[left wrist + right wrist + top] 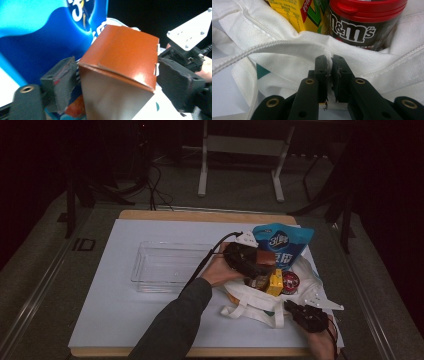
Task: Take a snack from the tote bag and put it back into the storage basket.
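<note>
1. We held the left gripper [248, 261] over the white bag [250, 295], forearm reaching in from the bottom edge; its jaws stood wide either side of the brown box [120, 67], pads seemingly clear of it.
2. Our right gripper [330, 65] was pinched shut on the bag's rim.
3. The bag lay on the tabletop [120, 310], holding a yellow carton [297, 15], a candy jar [359, 22] and a blue pouch [282, 245].
4. The clear tray [170, 266] sat beside it.
</note>
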